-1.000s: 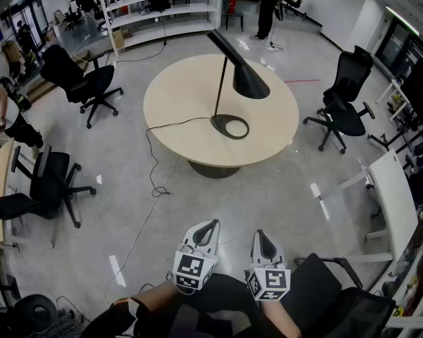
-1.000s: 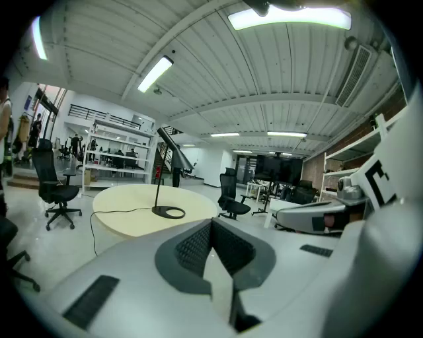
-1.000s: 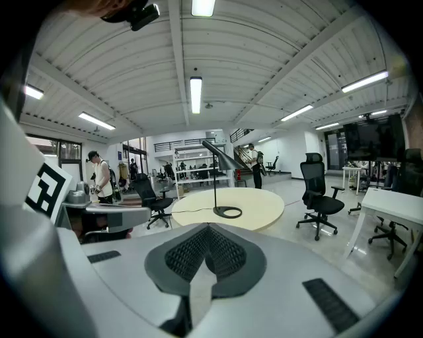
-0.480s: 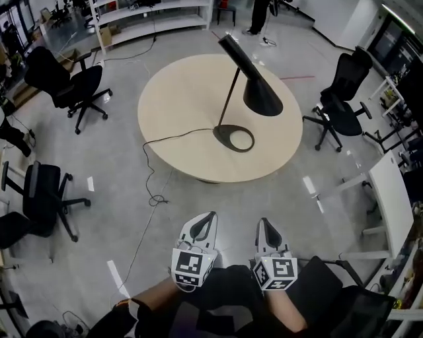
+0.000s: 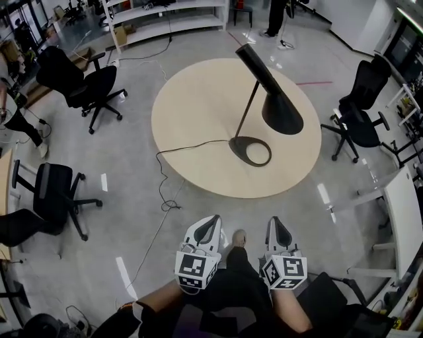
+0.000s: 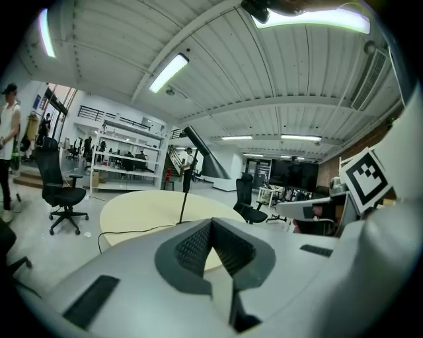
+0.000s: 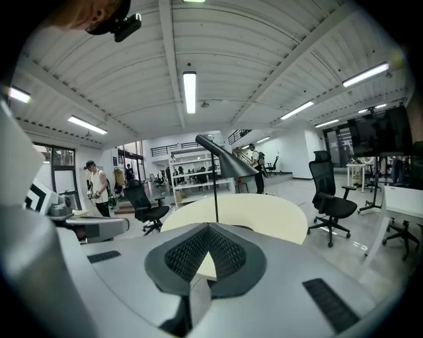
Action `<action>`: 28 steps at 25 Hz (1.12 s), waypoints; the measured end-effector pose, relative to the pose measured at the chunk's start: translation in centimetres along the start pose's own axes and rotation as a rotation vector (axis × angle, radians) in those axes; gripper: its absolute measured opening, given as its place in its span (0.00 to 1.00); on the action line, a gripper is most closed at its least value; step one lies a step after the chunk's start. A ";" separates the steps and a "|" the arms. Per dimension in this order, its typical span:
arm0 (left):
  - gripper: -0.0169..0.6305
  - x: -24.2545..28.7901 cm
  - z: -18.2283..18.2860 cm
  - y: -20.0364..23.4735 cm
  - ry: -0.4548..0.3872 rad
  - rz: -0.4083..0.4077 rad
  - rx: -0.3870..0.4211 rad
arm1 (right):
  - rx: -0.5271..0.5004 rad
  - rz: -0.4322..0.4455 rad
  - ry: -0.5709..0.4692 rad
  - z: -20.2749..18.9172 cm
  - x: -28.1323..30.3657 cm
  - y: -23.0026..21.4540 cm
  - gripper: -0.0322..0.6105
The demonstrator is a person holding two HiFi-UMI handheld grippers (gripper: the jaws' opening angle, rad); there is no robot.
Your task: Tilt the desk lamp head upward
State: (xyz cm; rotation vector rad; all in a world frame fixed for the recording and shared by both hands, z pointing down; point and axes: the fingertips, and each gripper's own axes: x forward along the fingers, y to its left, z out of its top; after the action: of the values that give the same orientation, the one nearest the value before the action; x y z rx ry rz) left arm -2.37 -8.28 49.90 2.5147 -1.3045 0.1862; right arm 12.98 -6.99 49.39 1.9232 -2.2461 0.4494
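A black desk lamp stands on the round beige table (image 5: 198, 119). Its ring base (image 5: 250, 150) is near the table's near edge, and its cone head (image 5: 281, 112) points down to the right. Both grippers are held close to the person's body, well short of the table. The left gripper (image 5: 210, 224) and the right gripper (image 5: 277, 228) each have their jaws closed together with nothing between them. In the left gripper view the lamp's stem (image 6: 183, 198) rises beyond the gripper (image 6: 211, 221). In the right gripper view the lamp head (image 7: 221, 158) shows above the gripper (image 7: 209, 226).
The lamp's black cable (image 5: 165, 171) runs off the table's left edge to the floor. Black office chairs stand at the left (image 5: 86, 82), the near left (image 5: 46, 191) and the right (image 5: 360, 112). A white desk (image 5: 403, 211) is at the right, shelves (image 5: 165, 13) at the back.
The head view has shifted, so the table and lamp now sit further right and a little nearer. Both grippers stay shut in front of the body.
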 end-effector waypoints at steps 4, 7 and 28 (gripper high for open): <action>0.10 3.5 2.0 2.3 -0.019 0.072 0.004 | -0.001 0.066 -0.016 1.8 5.1 -1.3 0.07; 0.10 6.5 4.4 3.4 -0.042 0.117 0.014 | 0.005 0.108 -0.029 3.7 8.5 -3.0 0.07; 0.10 24.4 24.7 3.9 -0.244 0.240 0.186 | 0.275 0.318 -0.068 10.9 22.6 -18.1 0.08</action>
State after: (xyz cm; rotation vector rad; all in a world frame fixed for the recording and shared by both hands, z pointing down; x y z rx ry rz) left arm 8.03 -37.31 33.40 2.5906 -1.7625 0.0546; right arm 27.88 -34.06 48.31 1.7146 -2.6692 0.7814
